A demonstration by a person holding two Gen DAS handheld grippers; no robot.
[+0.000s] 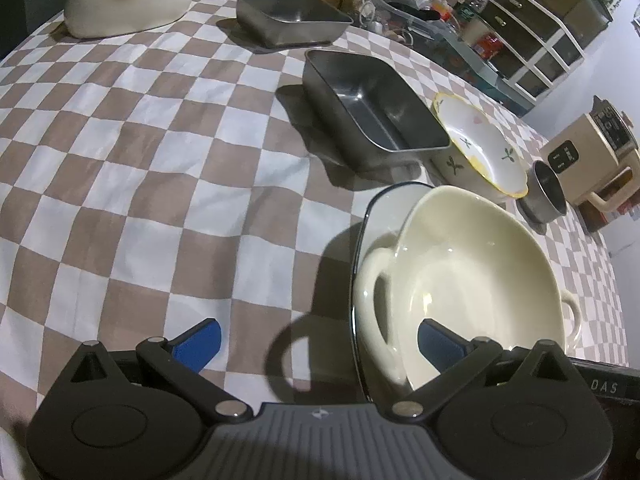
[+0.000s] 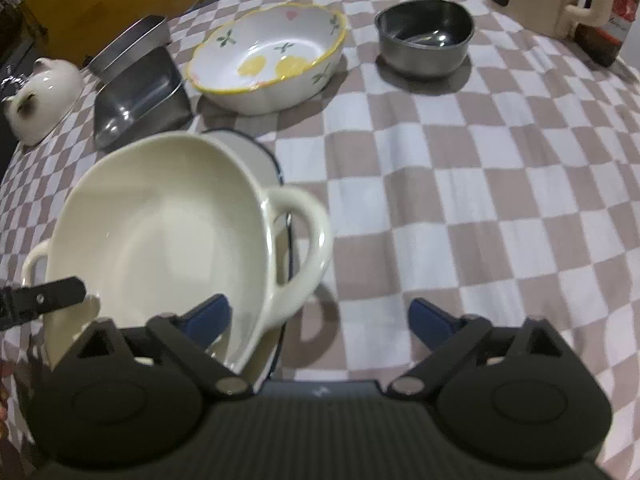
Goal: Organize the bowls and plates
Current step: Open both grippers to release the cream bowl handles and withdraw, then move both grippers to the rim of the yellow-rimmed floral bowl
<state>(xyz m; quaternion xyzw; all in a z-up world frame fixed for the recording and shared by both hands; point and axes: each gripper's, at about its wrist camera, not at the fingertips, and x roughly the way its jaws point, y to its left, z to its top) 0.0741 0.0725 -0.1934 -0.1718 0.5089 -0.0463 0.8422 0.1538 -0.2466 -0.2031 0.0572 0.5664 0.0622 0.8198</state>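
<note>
The surface [image 1: 140,160] has a brown and white checked cloth; drawers [image 1: 532,36] stand behind. Both claws, left claw [image 1: 316,340] and right claw [image 2: 320,320], are wide open, holding nothing.

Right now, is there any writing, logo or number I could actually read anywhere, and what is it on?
"DAS": white letters on a dark band at the right edge of the left wrist view; what the band belongs to cannot be told.
Cream appliance: white marks on its black panel, too small to read.
Red packet beside the appliance: pale script, too blurred to read.
Bottles on the far shelf: labels too small to read.
</note>
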